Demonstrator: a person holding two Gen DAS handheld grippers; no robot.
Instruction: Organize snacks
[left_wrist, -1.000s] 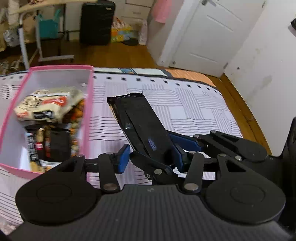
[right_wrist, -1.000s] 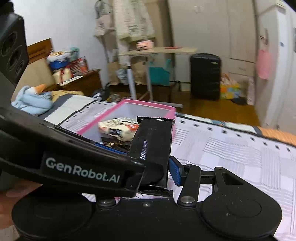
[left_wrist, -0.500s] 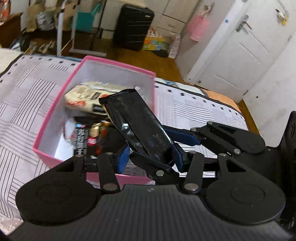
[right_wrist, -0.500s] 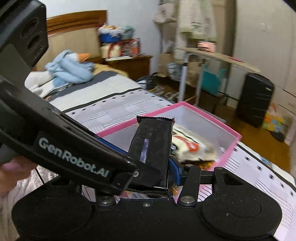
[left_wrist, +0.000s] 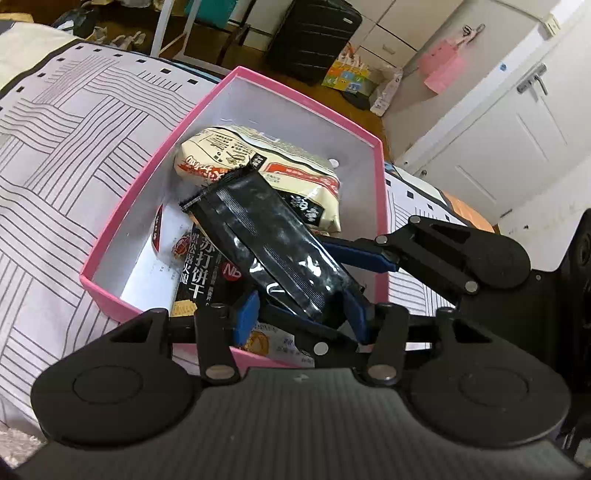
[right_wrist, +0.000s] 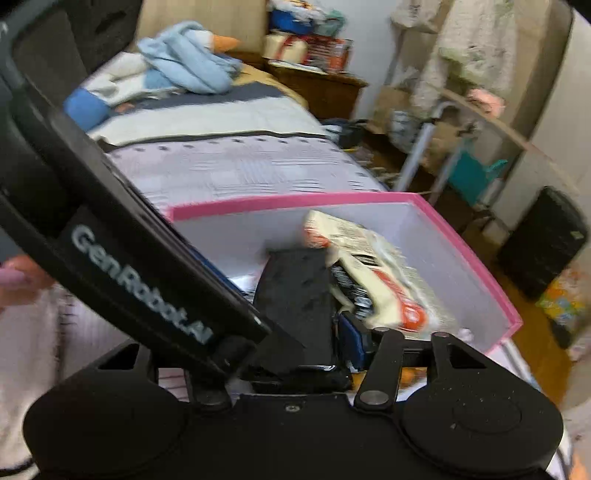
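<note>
Left wrist view: a pink box (left_wrist: 380, 206) with white inner walls sits on a bed (left_wrist: 74, 147) covered in a white sheet with dark line patterns. Its far rim lies near the bed's end, with wooden floor and a black suitcase (left_wrist: 314, 33) beyond. Bare sheet extends well to the left of the box; on the right a narrower strip of sheet shows before a white door (left_wrist: 517, 129).

The left gripper (left_wrist: 299, 314) is above the near rim of the box, its jaws opening. A black snack packet (left_wrist: 266, 243) lies between the blue pads, tilted up over the box contents; a gap shows at the left pad, and contact at the right pad cannot be confirmed. The right gripper (left_wrist: 354, 254) reaches in from the right, one blue finger alongside the packet.

Right wrist view, blurred: the right gripper's jaws are also opening, with the same packet (right_wrist: 295, 295) between them. Whether its pads press the packet cannot be told. The left tool's arm crosses the frame, marked "GenRobot.AI".

Inside the box lie a cream noodle packet (left_wrist: 258, 166) with red and black Chinese print and a dark biscuit packet (left_wrist: 199, 273) reading "苏打饼干".
</note>
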